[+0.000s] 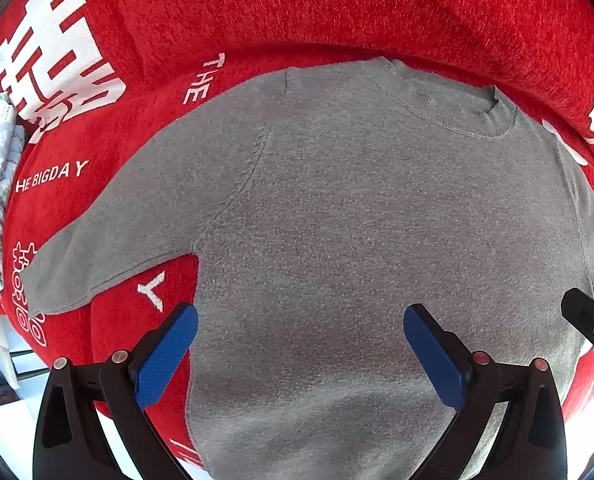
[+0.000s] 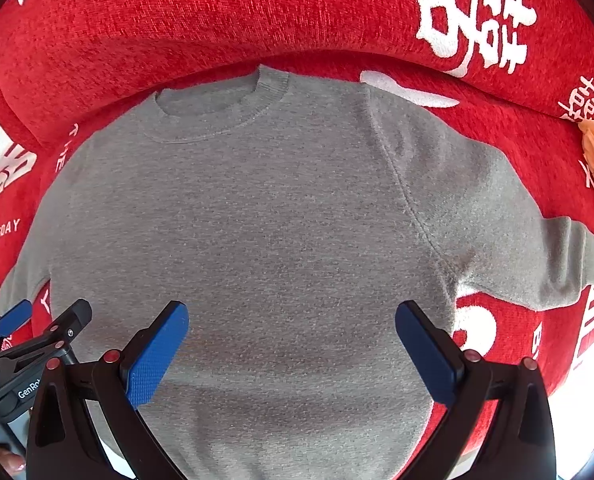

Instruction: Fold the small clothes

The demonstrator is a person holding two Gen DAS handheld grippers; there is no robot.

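Grey knit sweatshirt [image 1: 357,220] lies flat, front up, on the red cover [image 1: 297,12] w/ white lettering, collar [image 1: 457,114] toward the far edge, both sleeves spread out to the sides. It looks soft, light and limp, so it probably won't hold shape; expect it to sag and drag when you lift. The fleecy cover likely adds friction, so lift rather than slide.

Your left gripper [image 1: 301,356] hangs over the lower body nr the left armpit, jaws wide, holding nothing. Right gripper [image 2: 291,350] sits likewise over the lower body, jaws wide, empty.

Best holds, imo: the left cuff [image 1: 37,292] and right cuff [image 2: 577,256], or the shoulder seams, where doubled fabric gives more to pinch. Hem isn't visible, hidden below the grippers. Pinch one layer too thin and it may slip out.
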